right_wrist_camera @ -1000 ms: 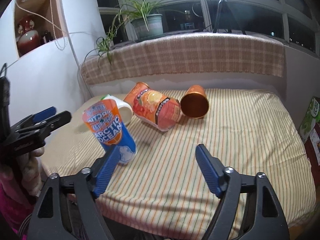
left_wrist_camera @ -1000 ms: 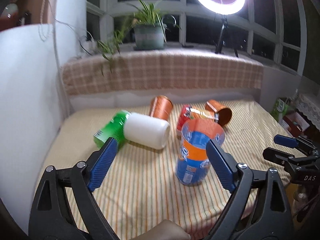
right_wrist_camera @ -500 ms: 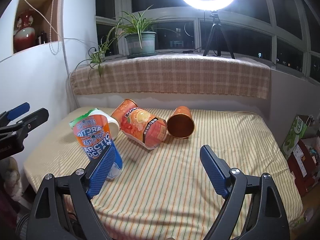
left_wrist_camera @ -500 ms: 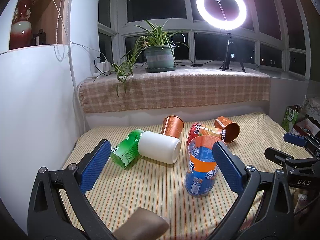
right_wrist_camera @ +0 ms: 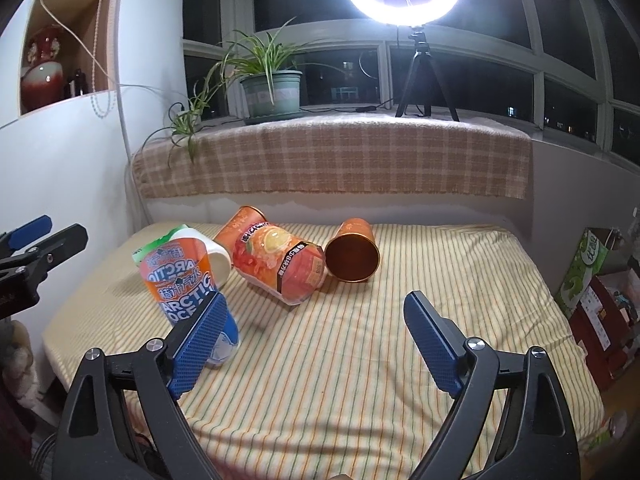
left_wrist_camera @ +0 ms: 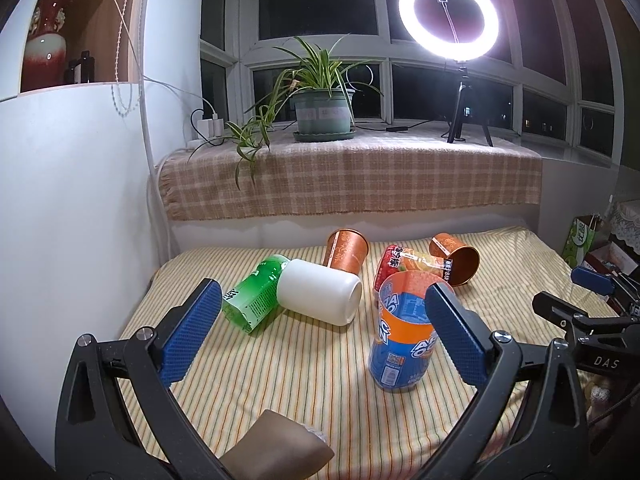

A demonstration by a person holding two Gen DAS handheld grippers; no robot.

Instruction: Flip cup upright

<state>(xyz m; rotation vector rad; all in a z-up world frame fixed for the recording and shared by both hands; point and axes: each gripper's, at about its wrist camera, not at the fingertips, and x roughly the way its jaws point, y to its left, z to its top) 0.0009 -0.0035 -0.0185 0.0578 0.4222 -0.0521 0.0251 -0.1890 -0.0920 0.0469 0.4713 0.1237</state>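
Blue cup [left_wrist_camera: 404, 332] stands mouth-up on the striped bed [left_wrist_camera: 312, 392], base down, axis near vertical with a slight lean in the right wrist view. Judged from that, this cup looks done. All other cups lie behind it, toward the window ledge: white cup [left_wrist_camera: 320, 297] on its side just beyond and to the blue cup's left, green cup [left_wrist_camera: 256, 298] touching the white one's far end, red-orange cup [right_wrist_camera: 280, 266] on its side just behind the blue cup, two copper cups past that. Near copper cup [right_wrist_camera: 352, 254] lies with its mouth toward the right wrist camera; far copper cup [left_wrist_camera: 346, 250] seems upside down or tilted, cannot tell which. Left tool [left_wrist_camera: 320, 332] spread wide, holding nothing, its right finger overlapping the blue cup in view but contact not clear. Right tool [right_wrist_camera: 316, 344] also wide and empty, the blue cup just off its left finger. Key relation for a next flip: the red-orange cup lies ahead of the right tool, beyond the blue cup, long axis slanting across the tool's line of approach, open end hidden. Right hand appears nearer to it and to the near copper cup; left hand nearer the white and green pair.
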